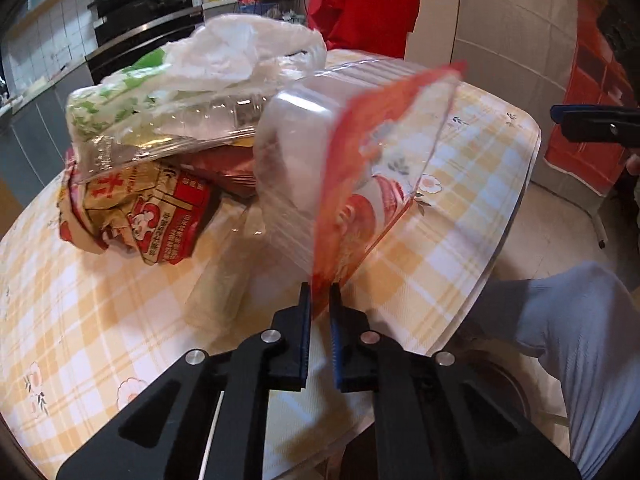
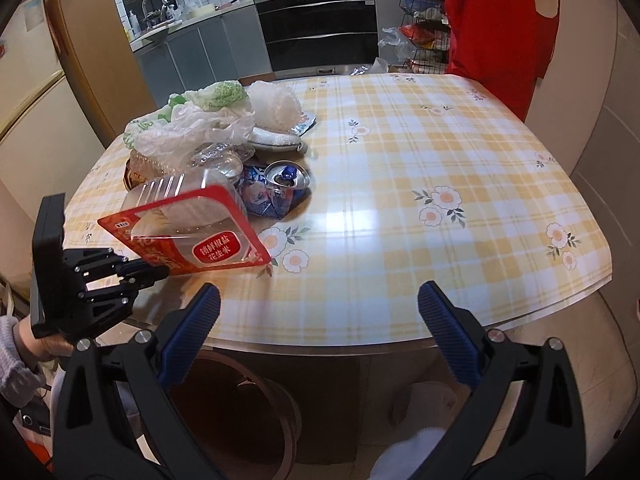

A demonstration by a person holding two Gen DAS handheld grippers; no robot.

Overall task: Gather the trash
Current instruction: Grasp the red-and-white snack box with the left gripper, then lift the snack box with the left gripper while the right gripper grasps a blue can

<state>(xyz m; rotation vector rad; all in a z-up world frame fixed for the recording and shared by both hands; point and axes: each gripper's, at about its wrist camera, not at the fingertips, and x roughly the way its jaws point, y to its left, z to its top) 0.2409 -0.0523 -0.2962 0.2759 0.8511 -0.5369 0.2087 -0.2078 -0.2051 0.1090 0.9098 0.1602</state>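
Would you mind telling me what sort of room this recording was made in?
Most likely a home kitchen with a dining area: a built-in oven, a sink faucet, and a table under a plaid floral cloth.

The desk [image 2: 400, 184], covered in a yellow-and-white checked cloth printed with flowers, carries 1 heap of rubbish at its far-left part. Directly on it lie a crumpled red-and-tan paper wrapper [image 1: 136, 216], a crushed blue-and-white drink can [image 2: 276, 192] and a white padded pouch [image 2: 276, 140]; clear plastic bags [image 2: 192, 128] are piled on top.
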